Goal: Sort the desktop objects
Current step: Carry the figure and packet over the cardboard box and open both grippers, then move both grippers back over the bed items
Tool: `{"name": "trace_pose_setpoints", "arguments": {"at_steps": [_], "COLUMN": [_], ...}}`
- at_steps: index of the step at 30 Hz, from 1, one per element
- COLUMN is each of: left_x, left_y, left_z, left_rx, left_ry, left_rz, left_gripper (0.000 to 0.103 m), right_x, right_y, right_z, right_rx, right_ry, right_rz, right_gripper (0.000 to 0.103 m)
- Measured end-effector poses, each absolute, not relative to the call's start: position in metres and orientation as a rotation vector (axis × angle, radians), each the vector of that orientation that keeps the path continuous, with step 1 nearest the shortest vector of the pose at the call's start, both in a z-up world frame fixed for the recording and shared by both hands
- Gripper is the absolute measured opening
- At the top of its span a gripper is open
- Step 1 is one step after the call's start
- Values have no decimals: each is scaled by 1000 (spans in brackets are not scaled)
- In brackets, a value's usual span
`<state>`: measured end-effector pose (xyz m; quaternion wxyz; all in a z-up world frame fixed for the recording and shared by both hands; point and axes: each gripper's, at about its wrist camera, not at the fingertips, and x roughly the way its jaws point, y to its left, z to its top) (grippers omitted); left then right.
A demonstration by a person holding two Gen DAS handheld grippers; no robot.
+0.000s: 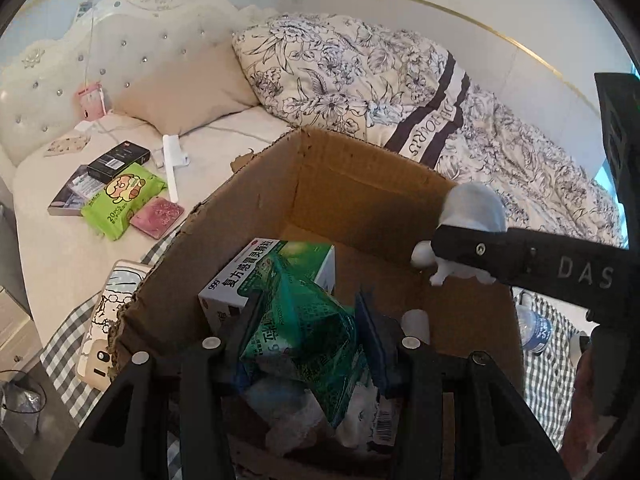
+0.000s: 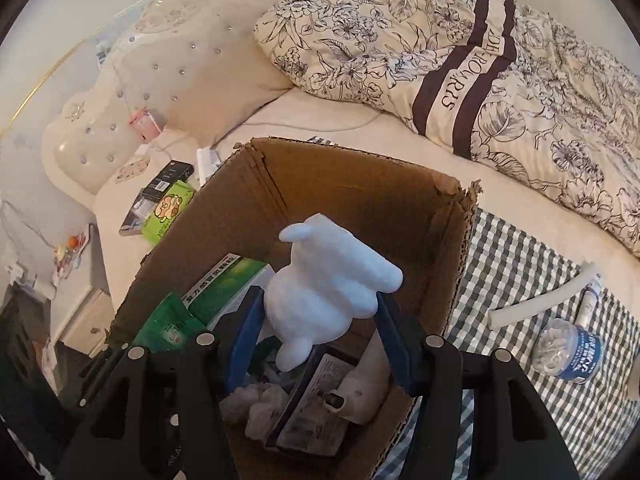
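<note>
My right gripper [image 2: 320, 320] has its jaws closed on a white figurine [image 2: 328, 280], gripped across its lower body and hanging over the open cardboard box [image 2: 360, 184]. My left gripper [image 1: 308, 332] has its jaws closed on a green packet [image 1: 304, 320], which also hangs inside the mouth of the box, above a green-and-white medicine carton [image 1: 248, 276] that leans against the near left wall.

The box floor already carries crumpled white wrapping [image 2: 256, 404], a flat labelled package [image 2: 316, 396] and a pale rounded item I cannot identify. Free floor appears to lie toward the far right corner.

Recommended handling: I lower each piece until it is near the contents before I part the jaws, since the figurine looks rigid and may bounce or chip if dropped. I release one side at a time, because both grippers share the same opening and sit close together. The packet is soft and should settle anywhere; the figurine is best placed on the wrapping or bare cardboard, not on the carton edge.

Outside the box, on the checked cloth [image 2: 540, 280], lie a plastic bottle [image 2: 568, 352] and a white tube [image 2: 540, 300]. On the bed [image 1: 60, 248], a green wipes pack [image 1: 120, 200], a black box [image 1: 118, 160] and a pink pad [image 1: 158, 216] remain unsorted.
</note>
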<state>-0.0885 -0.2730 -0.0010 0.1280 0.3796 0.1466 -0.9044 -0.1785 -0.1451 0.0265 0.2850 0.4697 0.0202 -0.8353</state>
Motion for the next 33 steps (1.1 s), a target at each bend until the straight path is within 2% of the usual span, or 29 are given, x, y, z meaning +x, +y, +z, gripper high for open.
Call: {"name": "trace_pose_setpoints", "arguments": {"at_steps": [1, 3, 5, 18, 33], "left_x": [-88, -88, -86, -66, -25], "left_y": [-273, -271, -269, -237, -118], "left_z": [0, 3, 8, 43, 77], "left_rx": [1102, 1086, 1067, 1043, 1076], "left_ry": [427, 413, 402, 372, 324], "left_rz": [-2625, -2607, -2601, -2610, -2744], "left_gripper": [58, 84, 90, 90, 92], "right_x": [-178, -176, -175, -143, -70], "right_y": [-145, -143, -140, -84, 49], "right_z": [28, 33, 39, 81, 96], "right_rx": [1249, 1229, 1217, 1140, 1164], "right_ry": [53, 48, 39, -23, -122], "right_rz": [-2235, -2243, -2250, -2321, -2422], "right_gripper": [60, 67, 68, 68, 68]}}
